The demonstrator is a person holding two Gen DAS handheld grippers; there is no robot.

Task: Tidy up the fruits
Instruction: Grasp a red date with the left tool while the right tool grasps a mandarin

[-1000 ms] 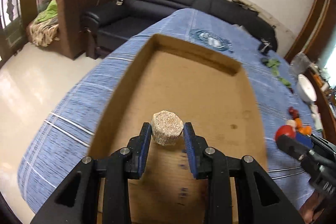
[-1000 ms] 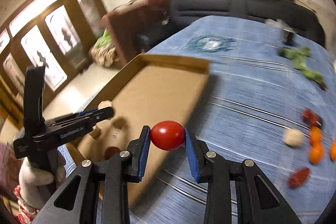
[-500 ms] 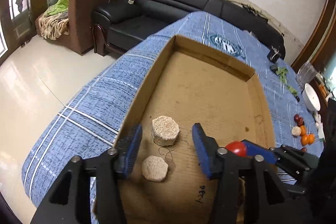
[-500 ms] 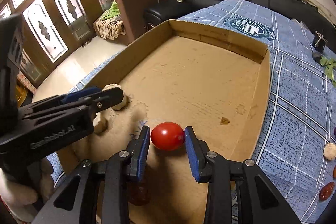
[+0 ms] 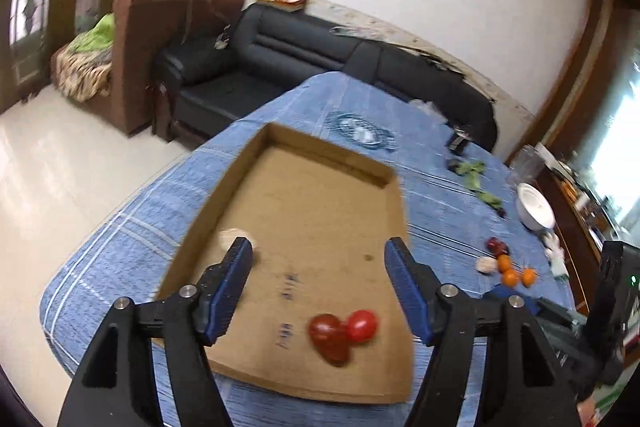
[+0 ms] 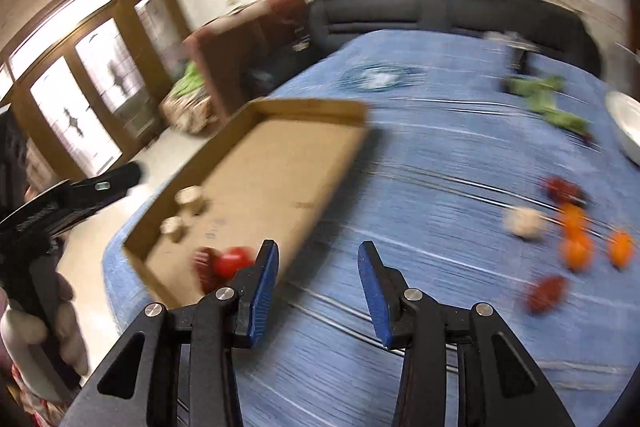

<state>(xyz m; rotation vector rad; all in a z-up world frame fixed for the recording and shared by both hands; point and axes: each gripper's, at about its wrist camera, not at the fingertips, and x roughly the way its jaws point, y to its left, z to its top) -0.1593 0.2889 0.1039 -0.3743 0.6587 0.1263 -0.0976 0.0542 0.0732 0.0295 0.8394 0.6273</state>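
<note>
A shallow cardboard tray (image 5: 320, 211) (image 6: 280, 163) lies on the blue cloth. In its near corner rest two red tomatoes (image 5: 344, 331) (image 6: 232, 261). Two beige fruits (image 6: 188, 199) sit by its left wall; one (image 5: 234, 237) peeks out behind a finger in the left wrist view. My left gripper (image 5: 320, 271) hangs above the tray, jaws opening, nothing between them. My right gripper (image 6: 318, 275) is over the cloth just right of the tray, jaws opening and empty. Loose fruit (image 6: 576, 235) (image 5: 504, 263) lies at the right: oranges, dark red pieces, one beige ball.
A white bowl (image 5: 534, 207) (image 6: 626, 123) and green leaves (image 6: 548, 103) lie at the far right of the table. A black sofa (image 5: 304, 59) and a brown armchair (image 5: 136, 39) stand beyond. A gloved hand (image 6: 60, 323) holds the left gripper at the left edge.
The left gripper let go of the beige fruit, opened wide and rose. The right gripper set the tomato into the tray, opened, and swung right over the cloth.
</note>
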